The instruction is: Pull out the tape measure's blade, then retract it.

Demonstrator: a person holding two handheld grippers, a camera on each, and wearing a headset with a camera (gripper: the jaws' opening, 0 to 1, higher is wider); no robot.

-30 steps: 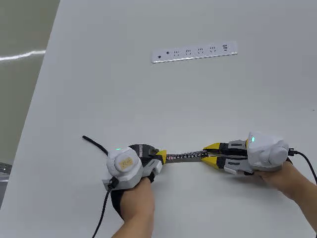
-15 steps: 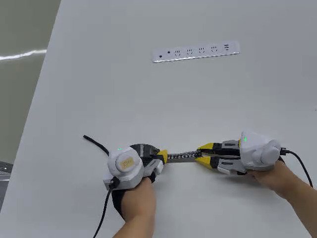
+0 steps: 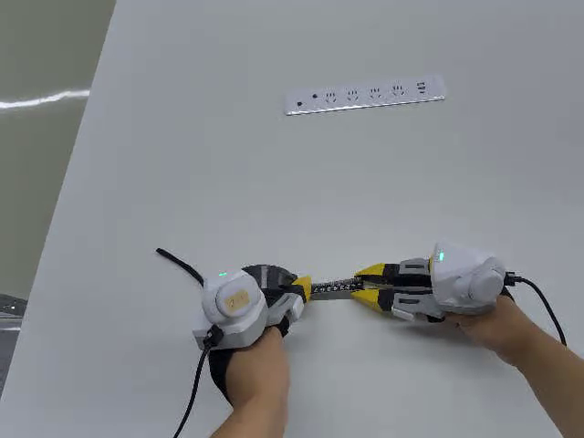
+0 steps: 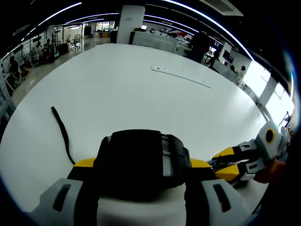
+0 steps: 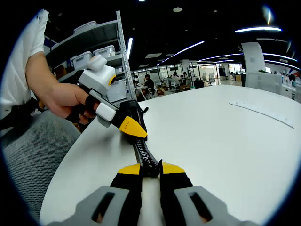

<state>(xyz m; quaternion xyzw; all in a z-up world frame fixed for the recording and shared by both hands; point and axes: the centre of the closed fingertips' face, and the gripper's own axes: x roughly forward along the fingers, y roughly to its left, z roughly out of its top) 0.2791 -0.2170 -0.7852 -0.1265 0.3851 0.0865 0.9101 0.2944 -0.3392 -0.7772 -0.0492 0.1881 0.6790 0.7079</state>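
Head view
Bench [image 3: 228,164]: flat, matte white top.
Strip [image 3: 365,95]: long, flat white power strip at 1 o'clock, well apart from both grippers.
Tape measure [image 3: 265,278]: rounded black case at 7 o'clock, on the bench.
Left gripper [image 3: 290,294]: white shell with yellow-tipped jaws pointing to 3 o'clock, clenched on the tape measure.
Blade [image 3: 333,288]: short, narrow band running from the case toward 3 o'clock.
Right gripper [image 3: 365,285]: at 5 o'clock, jaws pointing to 9 o'clock and pinched on the blade's far end.
Strap [image 3: 178,263]: thin black cord lying limp at 10 o'clock of the case.

Left gripper view
Tape measure [image 4: 138,155]: smooth black body with a grey ribbed band, at 6 o'clock, squeezed between the yellow pads.
Strap [image 4: 61,132]: curved black line at 9 o'clock.
Right gripper [image 4: 230,162]: yellow wedge tips at 4 o'clock, just beside the case.

Right gripper view
Blade [image 5: 143,153]: dark with pale marks, slightly bowed, clamped between the yellow jaws at 6 o'clock.
Left gripper [image 5: 129,125]: at 10 o'clock, at the blade's other end.
Strip [image 5: 263,112]: thin pale bar at 3 o'clock.
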